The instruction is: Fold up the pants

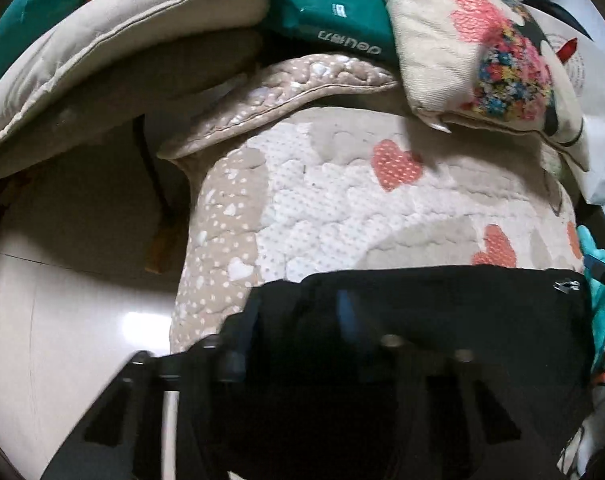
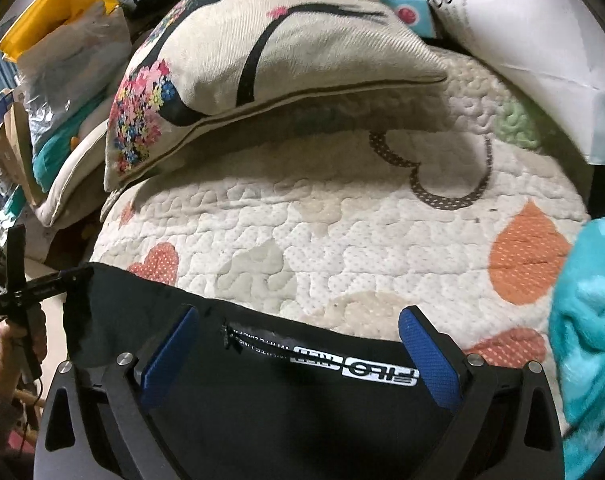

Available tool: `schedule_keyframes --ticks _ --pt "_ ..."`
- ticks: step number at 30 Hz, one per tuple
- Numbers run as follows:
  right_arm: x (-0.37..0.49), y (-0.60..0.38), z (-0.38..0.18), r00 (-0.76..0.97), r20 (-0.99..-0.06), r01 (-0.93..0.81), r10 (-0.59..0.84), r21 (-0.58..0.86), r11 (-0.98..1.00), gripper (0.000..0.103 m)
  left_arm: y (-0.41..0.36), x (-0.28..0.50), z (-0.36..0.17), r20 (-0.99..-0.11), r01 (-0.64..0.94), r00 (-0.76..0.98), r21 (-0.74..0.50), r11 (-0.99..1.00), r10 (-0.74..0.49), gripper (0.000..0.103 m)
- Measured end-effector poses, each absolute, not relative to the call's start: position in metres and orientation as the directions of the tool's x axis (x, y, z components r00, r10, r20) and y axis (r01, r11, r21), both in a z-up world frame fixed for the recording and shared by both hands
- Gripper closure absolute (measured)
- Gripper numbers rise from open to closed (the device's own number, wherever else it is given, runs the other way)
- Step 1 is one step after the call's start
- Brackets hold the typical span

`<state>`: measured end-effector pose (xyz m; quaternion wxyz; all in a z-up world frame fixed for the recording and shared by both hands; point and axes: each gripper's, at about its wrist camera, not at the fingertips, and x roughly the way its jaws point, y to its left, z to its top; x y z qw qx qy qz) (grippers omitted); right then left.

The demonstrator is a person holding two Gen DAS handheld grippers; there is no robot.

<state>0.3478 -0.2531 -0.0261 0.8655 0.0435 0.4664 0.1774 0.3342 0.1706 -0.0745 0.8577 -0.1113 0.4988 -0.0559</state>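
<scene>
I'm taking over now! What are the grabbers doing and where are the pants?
Right gripper: open, jaws wide apart over the black pants, holding nothing.
Left gripper: it seems shut on the pants' corner, lifting it off the quilted heart-print cover; its own camera is too blurry to confirm.
The pants lie at the cover's near edge, zip pocket and white logo facing up, floral pillow behind.
Done: how far the folding has got cannot be judged.
Left: finish the fold and flatten it.
</scene>
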Motion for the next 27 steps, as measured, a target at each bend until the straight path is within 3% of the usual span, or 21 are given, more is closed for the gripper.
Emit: schedule_keyframes --ticks 1,11,16,19,21,24,27 --pt "0.349 -0.252 -0.028 0.497 -0.796 -0.279 0.346 0.231 0.932 0.002 0.169 0.333 -0.073 -0.840 0.007 0.494 -0.255 0.967 -0.225 0.087" --pt "0.363 -0.216 -0.063 0.403 -0.865 -0.452 0.299 0.096 0.887 0.014 0.164 0.327 -0.075 -0.836 0.017 0.503 -0.241 0.970 -0.217 0.088" --pt "0.367 -0.213 -0.067 0.372 -0.872 -0.495 0.317 0.102 0.863 0.018 0.165 0.328 -0.075 -0.839 0.019 0.503 -0.232 0.972 -0.210 0.088" --pt "0.361 -0.218 -0.063 0.342 -0.873 -0.518 0.348 0.134 0.845 0.044 0.164 0.326 -0.072 -0.836 0.017 0.511 -0.221 0.975 -0.199 0.089" --pt "0.356 -0.223 -0.060 0.325 -0.875 -0.522 0.359 0.151 0.839 0.069 0.162 0.321 -0.068 -0.832 0.015 0.521 -0.210 0.977 -0.187 0.089" --pt "0.353 -0.232 -0.057 0.303 -0.871 -0.505 0.386 0.196 0.840 0.092 0.159 0.314 -0.060 -0.827 0.010 0.535 -0.195 0.981 -0.170 0.090" --pt "0.346 -0.234 -0.049 0.322 -0.865 -0.490 0.384 0.195 0.850 0.096 0.158 0.305 -0.048 -0.818 0.002 0.553 -0.190 0.982 -0.160 0.090"
